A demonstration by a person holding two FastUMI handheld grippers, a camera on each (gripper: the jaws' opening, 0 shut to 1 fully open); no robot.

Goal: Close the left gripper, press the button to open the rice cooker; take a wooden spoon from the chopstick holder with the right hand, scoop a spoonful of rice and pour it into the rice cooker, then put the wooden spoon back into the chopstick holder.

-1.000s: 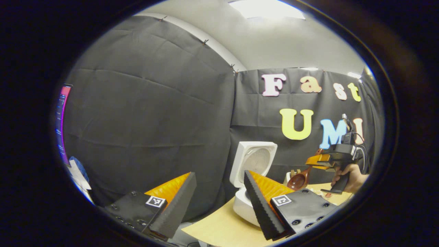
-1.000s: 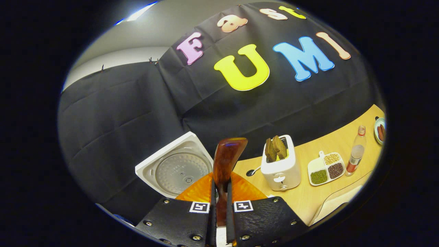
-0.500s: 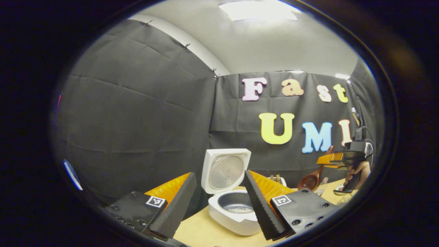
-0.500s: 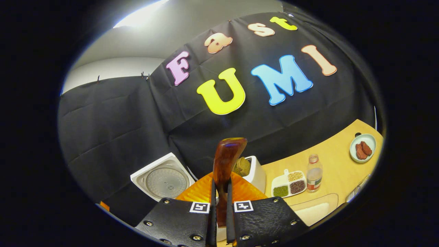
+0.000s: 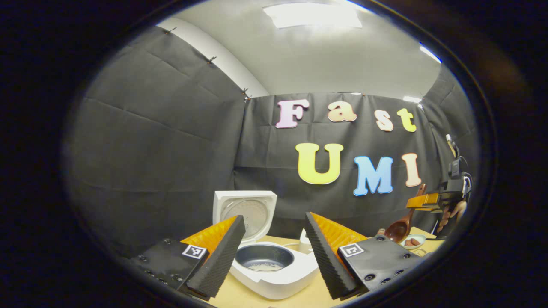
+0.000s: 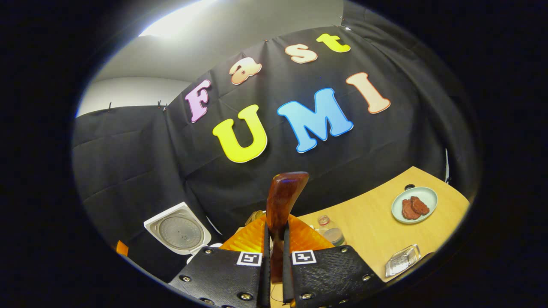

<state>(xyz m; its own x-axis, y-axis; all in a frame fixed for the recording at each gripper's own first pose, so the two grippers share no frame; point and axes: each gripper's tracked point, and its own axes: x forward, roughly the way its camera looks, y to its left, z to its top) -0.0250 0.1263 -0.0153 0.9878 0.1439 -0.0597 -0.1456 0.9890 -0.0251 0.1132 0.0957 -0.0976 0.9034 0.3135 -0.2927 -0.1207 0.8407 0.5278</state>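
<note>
Beside open rice cooker (image 5: 274, 273), right gripper (image 6: 274, 239) clamping wooden spoon (image 6: 282, 201)

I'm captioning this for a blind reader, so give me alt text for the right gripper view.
The right gripper is shut on the wooden spoon handle, which stands up between its fingers. Beyond lie the open rice cooker at lower left and a plate of brown food on the table at right.

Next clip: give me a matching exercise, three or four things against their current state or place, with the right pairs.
Things:
1. rice cooker
2. wooden spoon
3. left gripper
4. small plate

States:
A. holds brown pieces of food
B. lid up, some rice in the pot
C. jaws apart, empty
D. clamped in the right gripper

Pairs: 1-B, 2-D, 3-C, 4-A
</note>
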